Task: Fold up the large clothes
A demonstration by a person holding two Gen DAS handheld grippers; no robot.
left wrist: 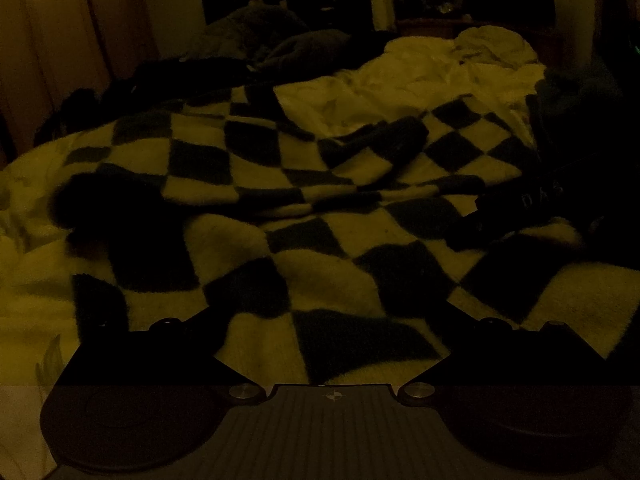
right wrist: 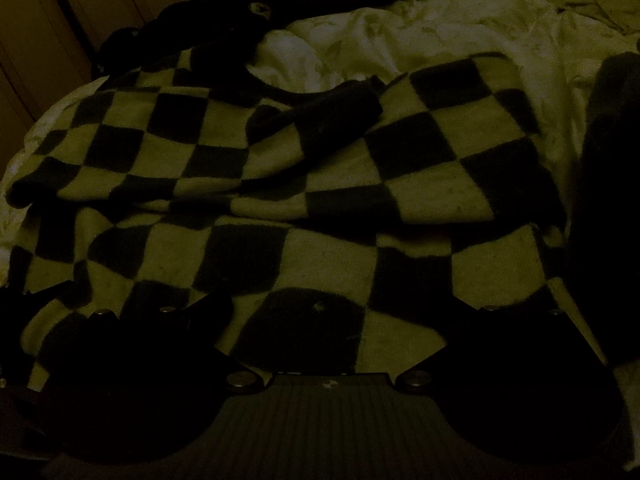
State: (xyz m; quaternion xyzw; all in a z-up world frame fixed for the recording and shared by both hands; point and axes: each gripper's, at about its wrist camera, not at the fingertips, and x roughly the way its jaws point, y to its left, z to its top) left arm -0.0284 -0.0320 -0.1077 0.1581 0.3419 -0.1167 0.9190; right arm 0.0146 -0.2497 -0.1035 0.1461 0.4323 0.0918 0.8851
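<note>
A black-and-pale checkered sweater (left wrist: 280, 216) lies spread on a bed in very dim light. One sleeve is folded across its chest and ends in a dark cuff (left wrist: 384, 136). My left gripper (left wrist: 330, 320) hovers over the sweater's near hem, open, with only cloth showing below the gap. The right wrist view shows the same sweater (right wrist: 312, 200) with the dark cuff (right wrist: 348, 100) near the neckline. My right gripper (right wrist: 338, 308) is also open, low over the hem, its fingers wide apart. Neither holds any cloth.
A pale rumpled duvet (left wrist: 432, 76) covers the bed behind the sweater. Dark clothes (left wrist: 272, 40) are heaped at the far left. A dark object with pale letters (left wrist: 540, 196) lies at the right. A dark shape (right wrist: 604, 184) rises at the right edge. Wooden panels (right wrist: 48, 20) stand at the left.
</note>
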